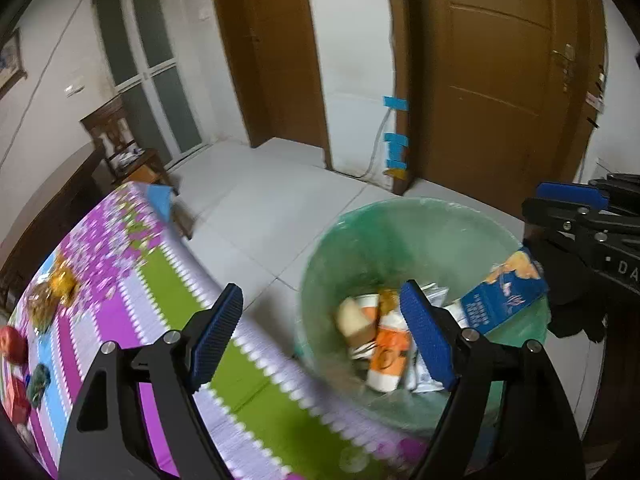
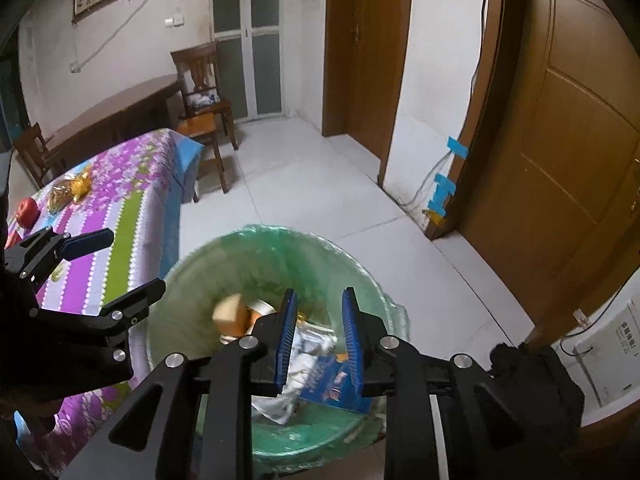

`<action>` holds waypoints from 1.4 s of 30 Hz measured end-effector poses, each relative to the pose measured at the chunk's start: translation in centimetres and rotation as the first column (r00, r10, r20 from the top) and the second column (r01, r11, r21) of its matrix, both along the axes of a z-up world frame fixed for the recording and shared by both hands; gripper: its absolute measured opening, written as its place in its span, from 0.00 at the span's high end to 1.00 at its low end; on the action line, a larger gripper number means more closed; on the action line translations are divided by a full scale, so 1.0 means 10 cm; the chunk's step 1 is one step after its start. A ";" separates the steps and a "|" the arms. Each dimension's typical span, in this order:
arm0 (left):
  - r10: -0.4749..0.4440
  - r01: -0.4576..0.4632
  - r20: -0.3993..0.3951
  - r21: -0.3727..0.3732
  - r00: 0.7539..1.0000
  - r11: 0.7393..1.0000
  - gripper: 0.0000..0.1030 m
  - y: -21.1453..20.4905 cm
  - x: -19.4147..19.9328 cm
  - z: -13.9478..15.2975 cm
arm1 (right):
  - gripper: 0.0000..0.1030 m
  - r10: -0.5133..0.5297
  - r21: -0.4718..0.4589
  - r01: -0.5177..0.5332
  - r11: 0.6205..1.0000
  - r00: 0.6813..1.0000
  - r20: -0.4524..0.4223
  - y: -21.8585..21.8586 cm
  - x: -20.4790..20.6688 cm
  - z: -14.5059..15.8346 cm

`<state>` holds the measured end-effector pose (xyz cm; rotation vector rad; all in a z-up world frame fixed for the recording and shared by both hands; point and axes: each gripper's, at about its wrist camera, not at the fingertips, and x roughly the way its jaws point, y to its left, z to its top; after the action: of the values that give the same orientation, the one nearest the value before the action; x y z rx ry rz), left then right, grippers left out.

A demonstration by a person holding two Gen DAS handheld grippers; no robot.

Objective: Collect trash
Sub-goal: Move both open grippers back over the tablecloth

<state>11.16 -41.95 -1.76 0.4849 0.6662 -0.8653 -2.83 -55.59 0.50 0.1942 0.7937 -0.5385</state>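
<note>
Okay, your left gripper (image 1: pixel 320 340) gapes empty lower centre, your right gripper (image 2: pixel 318 344) is unclenched over the blue carton (image 2: pixel 332 388) inside the green-lined bin (image 2: pixel 360 276).

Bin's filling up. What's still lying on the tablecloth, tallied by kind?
Apple: 1
Gold wrappers: 2
Green wrapper: 1
Red packet: 1
Total: 5, though the blurred table edge may hide more.

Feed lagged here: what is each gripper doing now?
Left gripper: open, empty.
Right gripper: open, empty, above the blue cardboard box.
</note>
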 end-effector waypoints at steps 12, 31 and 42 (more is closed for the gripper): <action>0.297 -0.293 0.039 -0.080 0.954 0.953 0.25 1.49 0.65 0.18 | 0.66 0.204 -0.071 -0.193 0.979 0.959 0.198 0.96 0.51 0.11; 0.754 -0.748 -0.034 -0.168 0.656 0.642 0.19 4.69 1.43 0.32 | 0.05 0.790 -0.031 -0.792 0.609 0.603 0.111 3.39 2.75 -0.03; 0.655 -0.655 -0.026 -0.039 0.755 0.754 0.19 4.57 1.92 -0.07 | 0.05 0.957 -0.002 -0.962 0.273 0.272 -0.100 4.15 3.82 -0.55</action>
<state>30.37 3.80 -2.47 0.1712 0.7578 -0.2069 35.36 -14.07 -4.99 -0.4067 0.8153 0.6535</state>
